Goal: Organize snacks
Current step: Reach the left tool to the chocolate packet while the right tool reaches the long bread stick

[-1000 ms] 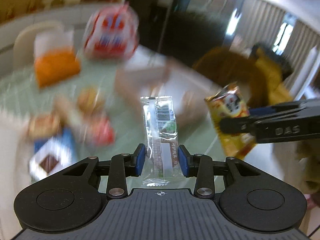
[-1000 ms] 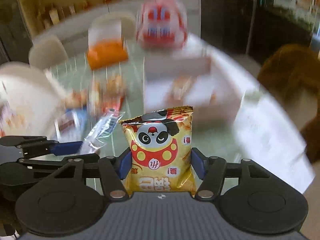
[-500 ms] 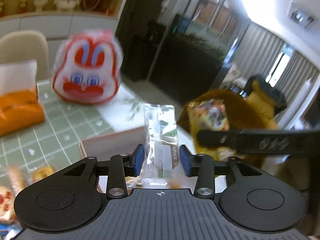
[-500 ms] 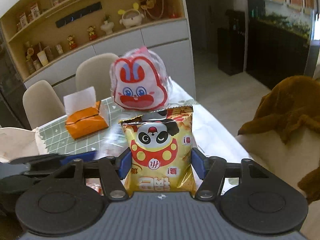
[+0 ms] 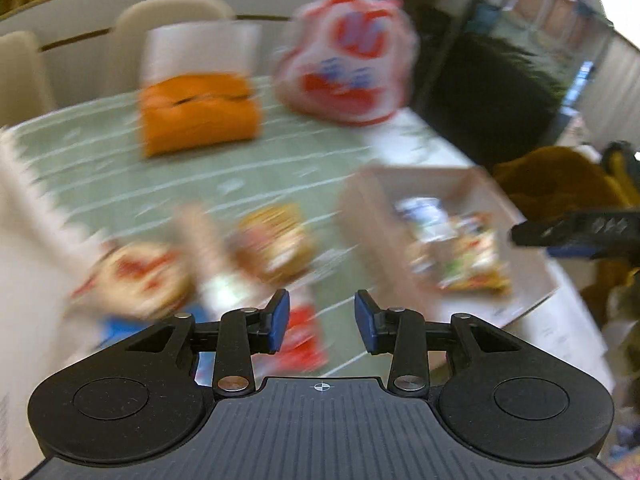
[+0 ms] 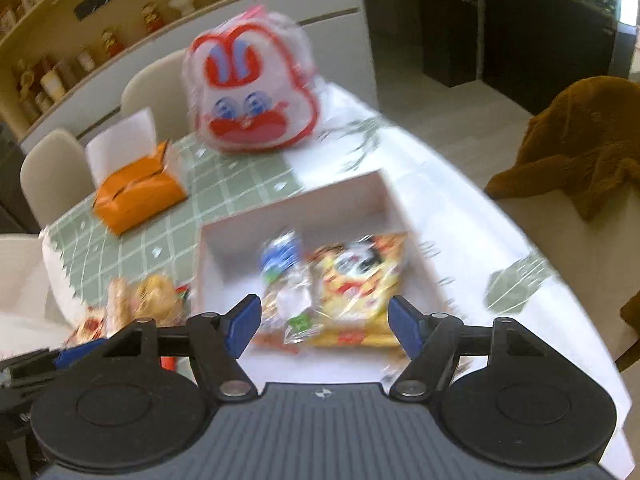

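Snacks [image 6: 356, 276] lie in the white box [image 6: 376, 192] at the bench's right edge.
Both the left gripper [image 5: 321, 317] and right gripper [image 6: 325, 322] are spread, empty; next likely calls for grasping loose packets [image 5: 276, 240] mid-bench.

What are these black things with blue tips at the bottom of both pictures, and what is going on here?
They are two hand-held claws; a person carries one in each hand, and each has a camera looking forward along its two fingers. One picture comes from the left claw, the other from the right claw. Both stand open and hold nothing. On the table sits a white box containing a yellow panda snack bag and a clear wrapped snack. Left of the box lie more snacks, blurred by motion. Further back stand an orange tissue pack and a red and white rabbit-face bag. The job is sorting the snacks.
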A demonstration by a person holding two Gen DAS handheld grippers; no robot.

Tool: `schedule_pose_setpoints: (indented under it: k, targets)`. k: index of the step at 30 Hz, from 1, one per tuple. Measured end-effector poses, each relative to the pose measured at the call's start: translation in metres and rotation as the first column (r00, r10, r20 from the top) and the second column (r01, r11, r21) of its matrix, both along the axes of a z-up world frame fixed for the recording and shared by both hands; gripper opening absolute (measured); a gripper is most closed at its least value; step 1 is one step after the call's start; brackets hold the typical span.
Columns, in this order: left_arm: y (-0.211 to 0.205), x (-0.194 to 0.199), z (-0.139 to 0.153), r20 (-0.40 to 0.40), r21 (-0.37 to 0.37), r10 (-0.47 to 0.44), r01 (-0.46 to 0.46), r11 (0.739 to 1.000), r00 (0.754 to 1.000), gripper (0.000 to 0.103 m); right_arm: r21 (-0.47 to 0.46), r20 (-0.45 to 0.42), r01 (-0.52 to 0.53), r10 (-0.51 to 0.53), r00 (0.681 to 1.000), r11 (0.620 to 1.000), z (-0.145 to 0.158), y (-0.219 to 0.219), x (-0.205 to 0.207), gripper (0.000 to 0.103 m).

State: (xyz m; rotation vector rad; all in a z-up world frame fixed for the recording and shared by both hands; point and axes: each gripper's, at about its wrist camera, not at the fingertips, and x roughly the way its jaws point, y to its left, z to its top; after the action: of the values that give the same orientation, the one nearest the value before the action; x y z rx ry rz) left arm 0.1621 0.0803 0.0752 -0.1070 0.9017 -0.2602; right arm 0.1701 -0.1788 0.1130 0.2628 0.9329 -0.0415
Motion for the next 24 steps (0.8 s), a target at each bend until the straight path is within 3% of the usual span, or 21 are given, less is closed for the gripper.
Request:
schedule_pose_setpoints:
  k: [6, 14, 20, 24]
  targets:
    - [0.082, -0.029, -0.010, -0.011, 0.016, 0.148, -0.147, 0.989, 0.989, 0.040, -0.015, -0.034, -0.094, 0.093, 0.995, 0.995, -0.006, 0.083, -0.003, 0.074]
    - [0.157, -0.054, -0.014, -0.068, -0.083, 0.234, -0.239, 0.967, 0.970, 0.040, 0.038, -0.121, -0.237, 0.240, 0.963, 0.971, -0.041, 0.213, -0.013, 0.077]
    - [0.162, -0.060, -0.017, -0.069, -0.040, 0.162, -0.165, 0.986, 0.984, 0.040, 0.021, -0.101, -0.200, 0.201, 0.974, 0.980, -0.054, 0.255, -0.010, 0.077]
    - [0.159, -0.066, -0.023, -0.080, -0.059, 0.124, -0.129, 0.990, 0.989, 0.040, -0.110, -0.061, -0.154, 0.148, 0.987, 0.982, -0.051, 0.257, 0.009, 0.076]
